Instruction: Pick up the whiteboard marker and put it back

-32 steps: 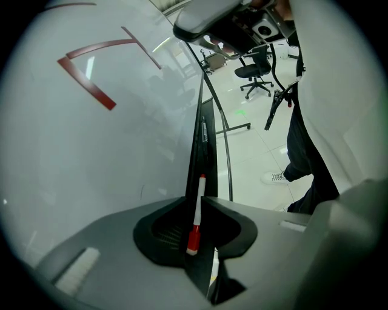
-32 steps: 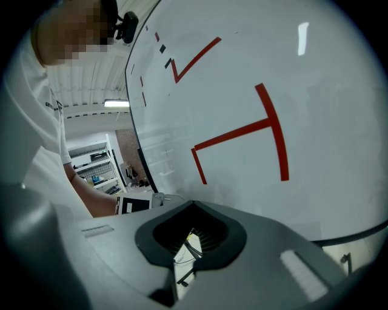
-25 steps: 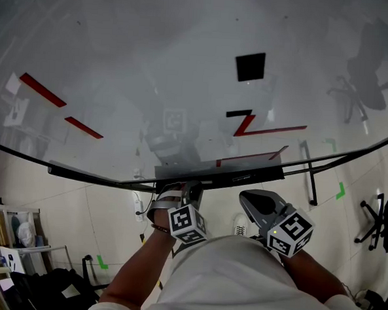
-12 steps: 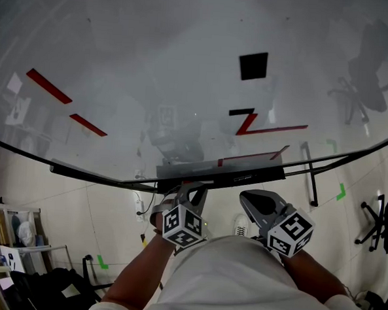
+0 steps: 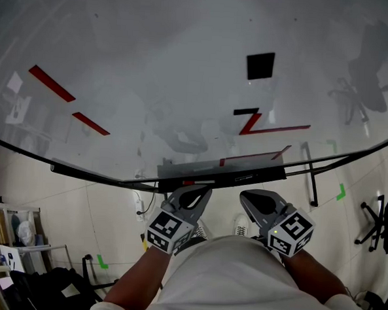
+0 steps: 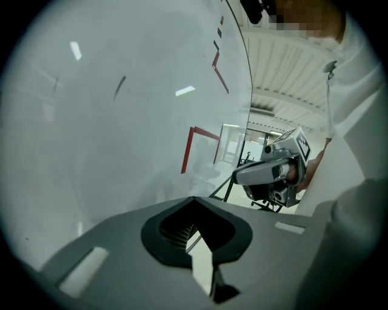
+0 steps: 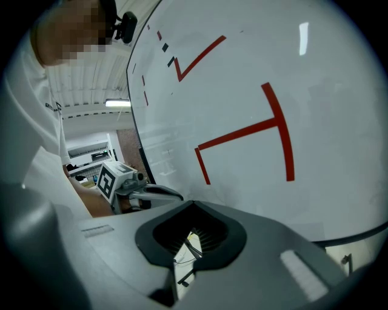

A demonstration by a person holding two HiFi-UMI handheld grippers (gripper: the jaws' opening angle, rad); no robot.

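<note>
Backing off since a second ago, the left gripper (image 5: 197, 190) now hangs just below the tray (image 5: 245, 177). The whiteboard (image 5: 134, 62) rises above the tray. Below it, both the left and the right gripper (image 5: 249, 196) have jaws pressed together, empty. The whiteboard marker (image 5: 188, 182), a red sliver, lies on the tray.

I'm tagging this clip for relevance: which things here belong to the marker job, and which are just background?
Job: left gripper and right gripper, both shut and empty; whiteboard; its tray. The marker is not clearly visible.
Background: office chair; shelf; green floor tape.
</note>
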